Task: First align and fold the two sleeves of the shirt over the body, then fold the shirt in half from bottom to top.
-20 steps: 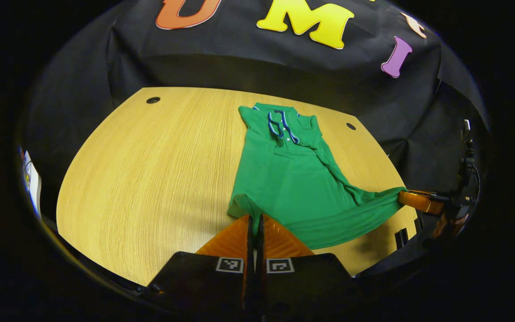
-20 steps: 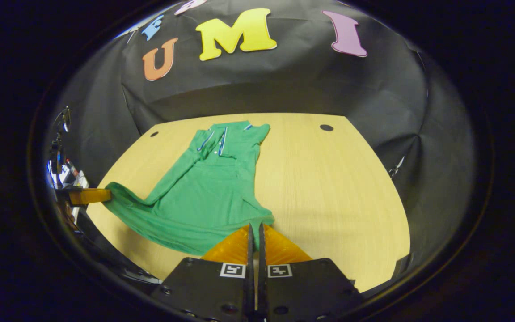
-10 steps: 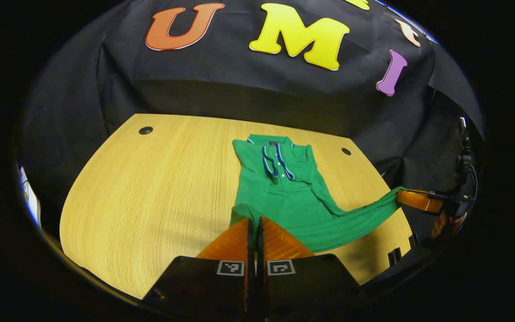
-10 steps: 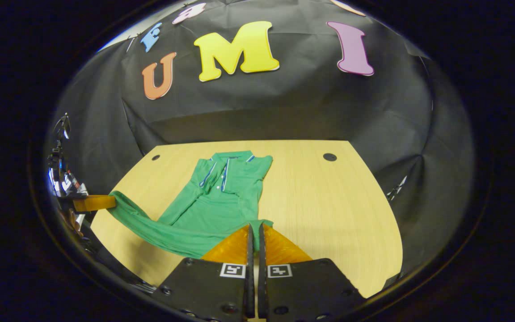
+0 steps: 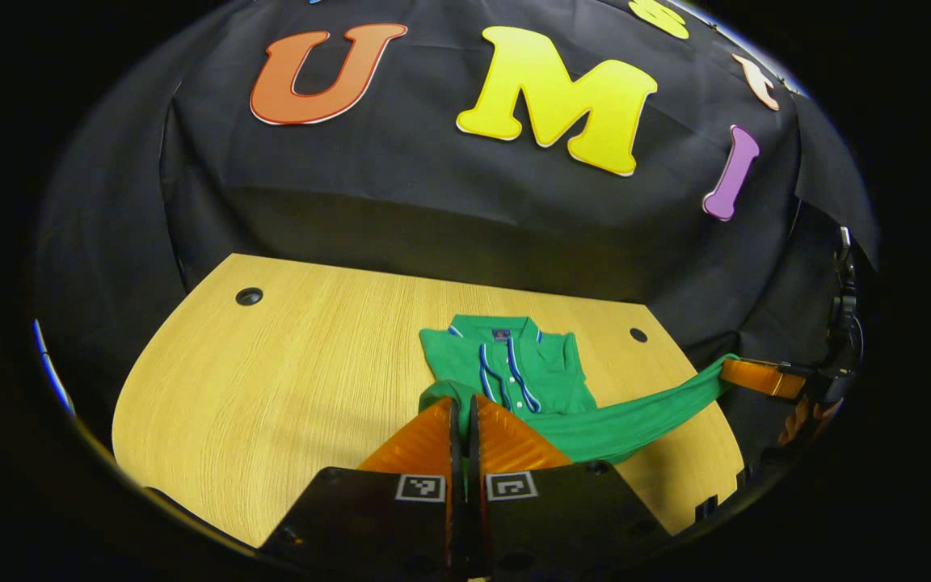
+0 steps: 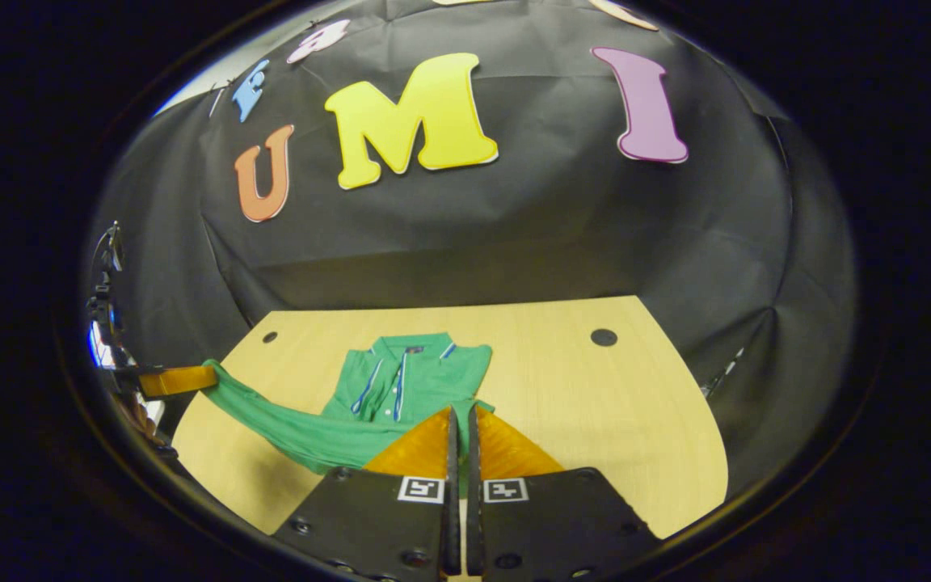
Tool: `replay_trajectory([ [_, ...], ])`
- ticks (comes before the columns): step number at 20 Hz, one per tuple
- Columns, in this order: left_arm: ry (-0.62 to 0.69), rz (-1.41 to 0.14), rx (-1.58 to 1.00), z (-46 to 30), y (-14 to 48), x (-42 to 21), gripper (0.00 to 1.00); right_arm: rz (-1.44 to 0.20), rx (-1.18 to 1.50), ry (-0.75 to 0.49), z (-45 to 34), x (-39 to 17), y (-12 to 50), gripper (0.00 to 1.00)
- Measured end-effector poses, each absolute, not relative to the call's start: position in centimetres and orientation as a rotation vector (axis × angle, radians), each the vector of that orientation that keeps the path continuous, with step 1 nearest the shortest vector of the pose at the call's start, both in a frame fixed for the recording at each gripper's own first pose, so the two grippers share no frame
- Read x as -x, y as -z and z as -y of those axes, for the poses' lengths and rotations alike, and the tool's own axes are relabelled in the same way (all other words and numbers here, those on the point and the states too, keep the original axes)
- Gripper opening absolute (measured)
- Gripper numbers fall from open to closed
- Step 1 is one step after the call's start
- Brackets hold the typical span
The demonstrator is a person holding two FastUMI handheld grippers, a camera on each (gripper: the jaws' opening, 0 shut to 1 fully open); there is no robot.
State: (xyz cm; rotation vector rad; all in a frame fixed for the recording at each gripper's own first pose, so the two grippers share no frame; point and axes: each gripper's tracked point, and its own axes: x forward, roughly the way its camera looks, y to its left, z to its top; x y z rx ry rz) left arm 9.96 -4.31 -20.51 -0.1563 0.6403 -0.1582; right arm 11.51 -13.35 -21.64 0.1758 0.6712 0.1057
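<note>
A green polo shirt (image 5: pixel 550 373) with a blue-and-white placket lies on the wooden table (image 5: pixel 288 380), collar toward the far wall. My left gripper (image 5: pixel 461 402) is shut on one corner of the bottom hem, raised above the shirt body. At the far right of the left gripper view, my right gripper (image 5: pixel 730 372) pinches the other hem corner. The hem (image 5: pixel 635 414) stretches between them in the air. In the right gripper view the shirt (image 6: pixel 425 376) lies ahead, my right gripper (image 6: pixel 460 412) is shut on its hem corner, and the left gripper (image 6: pixel 207 377) holds the cloth at far left.
The table has small round holes near its far corners (image 5: pixel 249 296) (image 5: pixel 638 334) (image 6: pixel 604 337). Bare wood stretches left of the shirt in the left gripper view and right of it (image 6: pixel 595 404) in the right gripper view. Black cloth walls close the booth.
Both grippers have carried the lifted hem away from the near edge toward the collar. Less of the shirt's body shows now, and the hem hangs over it.
</note>
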Motion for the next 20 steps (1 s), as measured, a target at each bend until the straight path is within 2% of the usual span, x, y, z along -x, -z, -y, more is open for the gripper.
replay_trajectory([
  [4,0.156,-0.603,0.151,4.1,20.0,-14.8,0.06,-0.667,-0.175,-0.115,13.2,-15.9,21.7,0.01],
  [12,0.124,-0.587,0.171,3.4,21.1,-23.8,0.06,-0.686,-0.193,-0.107,13.7,-25.5,23.5,0.03],
  [19,0.125,-0.582,0.125,3.6,23.9,-28.5,0.06,-0.678,-0.174,-0.105,14.0,-31.6,26.0,0.05],
  [20,0.118,-0.603,0.119,3.4,25.1,-28.8,0.06,-0.683,-0.168,-0.105,14.0,-32.1,26.7,0.03],
])
